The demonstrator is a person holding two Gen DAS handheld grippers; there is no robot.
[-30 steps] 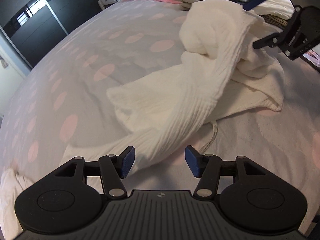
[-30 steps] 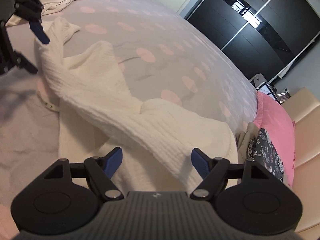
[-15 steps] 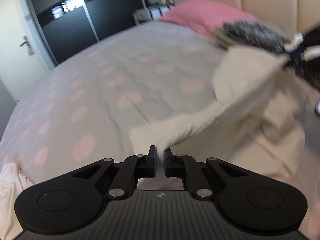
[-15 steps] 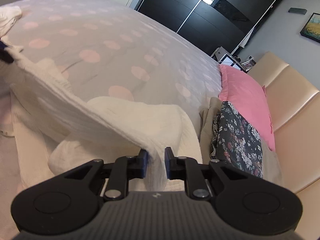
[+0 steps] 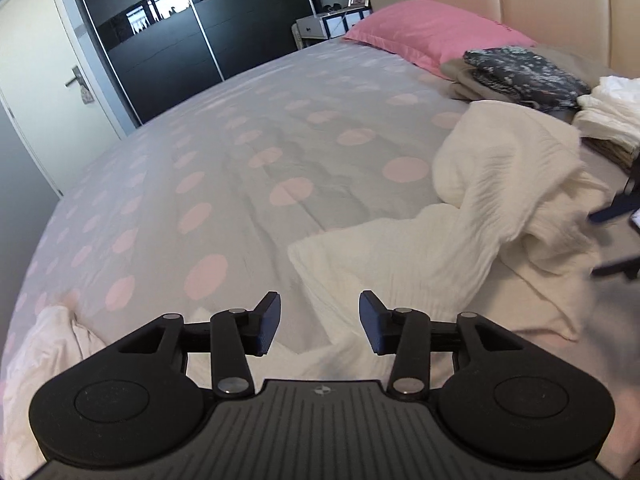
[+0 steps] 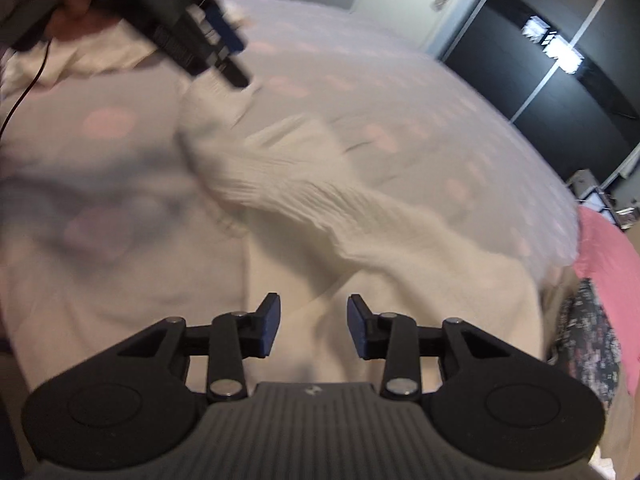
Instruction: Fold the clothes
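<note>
2 grippers are hovering over a bed with their blue pads spread apart, neither one gripping anything. Just ahead of the left gripper, a crumpled white ribbed garment is lying on the dotted grey bedspread, stretching away to its right. Below the right gripper, the same garment is sprawling forward and leftward. Beyond, folded clothes are sitting beside a pink pillow.

Open bedspread lies left of the white garment; folded stacks block the headboard side.
</note>
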